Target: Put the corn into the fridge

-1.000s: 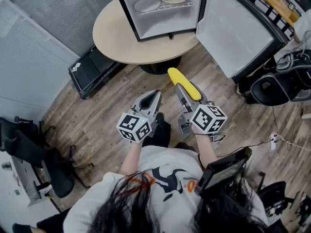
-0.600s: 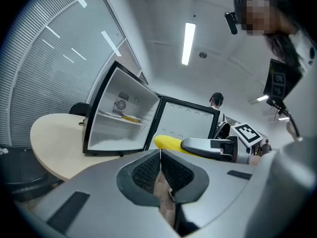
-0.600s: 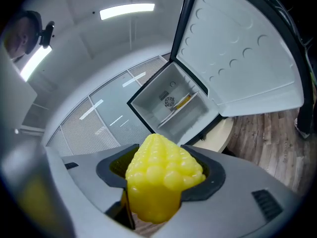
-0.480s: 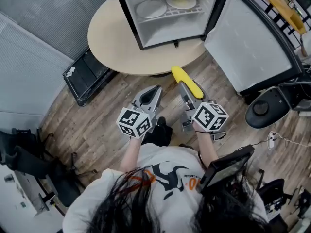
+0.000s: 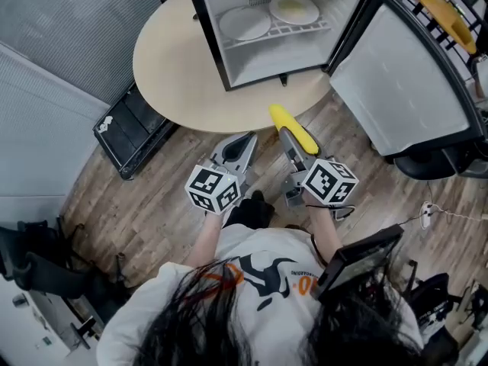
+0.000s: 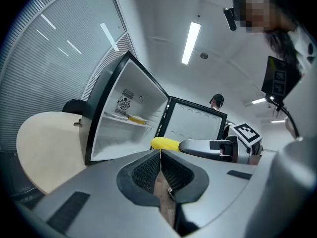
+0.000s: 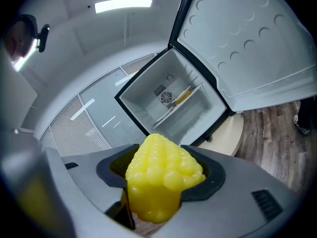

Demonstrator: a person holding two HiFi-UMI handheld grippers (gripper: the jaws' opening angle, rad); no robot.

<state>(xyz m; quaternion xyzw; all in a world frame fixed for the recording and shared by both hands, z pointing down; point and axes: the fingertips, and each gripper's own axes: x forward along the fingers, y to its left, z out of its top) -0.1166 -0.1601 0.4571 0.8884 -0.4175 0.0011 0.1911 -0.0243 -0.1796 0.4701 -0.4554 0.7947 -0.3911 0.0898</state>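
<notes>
No legible wording, square coded markers on cubes of left gripper [image 5: 246, 139] and right gripper [image 5: 284, 133], shirt [image 5: 263, 269] print behind them unreadable.

Round beige table [image 5: 171, 75] on wood-plank floor [image 5: 152, 197], near a ribbed grey wall [image 5: 69, 21]. Flat black case [image 5: 130, 132] on the floor just beside the table's left edge. Two pale plates side by side: left plate [image 5: 244, 23], right plate [image 5: 294, 9]. Black office chair [image 5: 46, 269] at lower left. White plug with cable [image 5: 428, 213] at right.
</notes>
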